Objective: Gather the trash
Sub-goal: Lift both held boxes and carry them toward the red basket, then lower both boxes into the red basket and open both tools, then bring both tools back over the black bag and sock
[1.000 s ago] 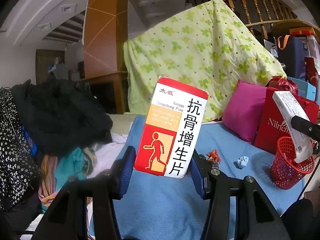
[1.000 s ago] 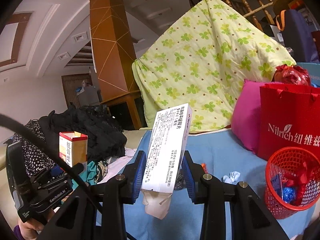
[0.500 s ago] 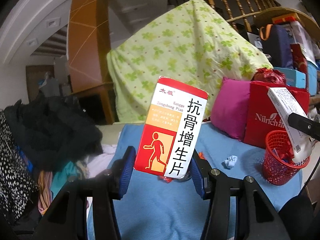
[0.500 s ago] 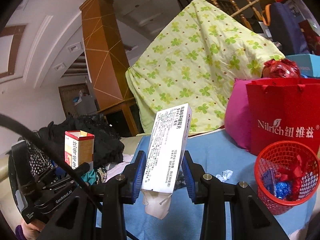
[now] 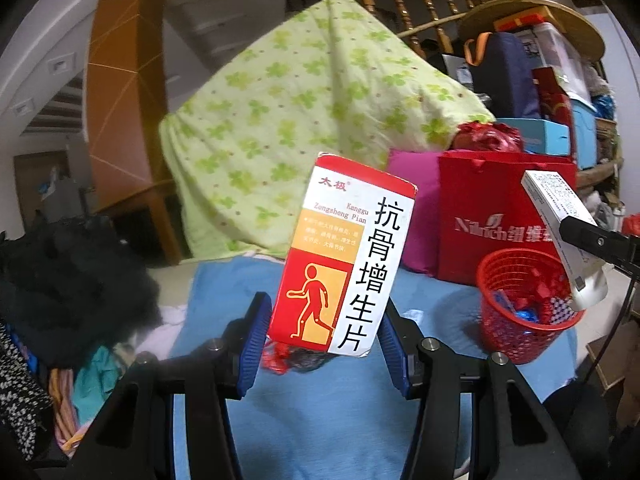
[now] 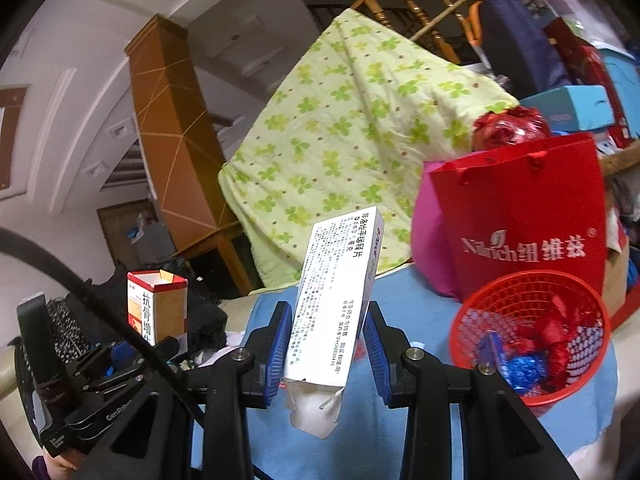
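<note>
Left hand-held gripper [image 5: 322, 344] clamping red box [image 5: 342, 256], right hand-held gripper [image 6: 326, 350] clamping white carton [image 6: 336, 304]

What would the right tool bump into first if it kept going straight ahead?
Probably the green clover blanket, draped over something behind the blue cloth. The right tool, shut on the white box, points there; the red basket sits off to its right. Depth is hard to judge.
</note>
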A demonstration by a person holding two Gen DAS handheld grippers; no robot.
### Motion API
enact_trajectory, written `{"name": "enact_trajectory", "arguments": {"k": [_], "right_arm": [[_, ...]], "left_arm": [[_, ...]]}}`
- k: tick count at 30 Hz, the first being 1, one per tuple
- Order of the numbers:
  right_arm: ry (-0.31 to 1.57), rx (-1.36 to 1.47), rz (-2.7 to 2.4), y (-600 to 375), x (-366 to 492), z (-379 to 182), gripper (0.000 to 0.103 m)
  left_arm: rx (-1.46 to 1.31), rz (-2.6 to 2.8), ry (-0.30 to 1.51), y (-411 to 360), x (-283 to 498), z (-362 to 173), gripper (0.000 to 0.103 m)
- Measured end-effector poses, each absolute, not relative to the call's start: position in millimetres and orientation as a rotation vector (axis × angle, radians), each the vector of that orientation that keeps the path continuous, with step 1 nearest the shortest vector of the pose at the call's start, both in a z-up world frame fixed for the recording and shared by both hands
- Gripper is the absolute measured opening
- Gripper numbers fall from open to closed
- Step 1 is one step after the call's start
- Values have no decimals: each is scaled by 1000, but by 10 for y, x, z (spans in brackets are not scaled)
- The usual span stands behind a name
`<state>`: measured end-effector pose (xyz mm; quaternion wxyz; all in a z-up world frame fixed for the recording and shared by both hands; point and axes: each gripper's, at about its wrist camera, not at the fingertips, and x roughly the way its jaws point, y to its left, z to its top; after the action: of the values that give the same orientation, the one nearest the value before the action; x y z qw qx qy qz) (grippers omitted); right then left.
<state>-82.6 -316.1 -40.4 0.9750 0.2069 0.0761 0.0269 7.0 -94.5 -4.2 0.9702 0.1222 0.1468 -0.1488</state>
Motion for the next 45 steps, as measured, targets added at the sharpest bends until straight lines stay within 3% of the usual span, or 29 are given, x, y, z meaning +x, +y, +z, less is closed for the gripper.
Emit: {"name": "enact_trajectory", "arguments": {"k": [16, 21, 23, 24, 26, 33, 45], "right_arm": [[184, 680, -204, -4673, -612, -1046, 39], [190, 814, -258, -5067, -519, -1385, 47], [191, 846, -270, -5142, -506, -1514, 55], [195, 857, -277, -5168, -497, -1581, 57], [214, 865, -276, -5201, -467, -1665, 57], [150, 685, -298, -4962, -499, -1480, 57], [104, 353, -83, -3668, -194, -1143, 57]], "left_arm": [[213, -779, 388, -2481, 585, -120, 55], [216, -876, 424, -2954, 705, -262, 55], [238, -902, 425, -3152, 719, -343, 63], [247, -907, 429, -3216, 723, -378, 74], [240, -919, 429, -3249, 713, -438, 76], [215, -858, 477, -2805, 723, -672, 76], [165, -403, 635, -715, 1156, -1410, 76]]}}
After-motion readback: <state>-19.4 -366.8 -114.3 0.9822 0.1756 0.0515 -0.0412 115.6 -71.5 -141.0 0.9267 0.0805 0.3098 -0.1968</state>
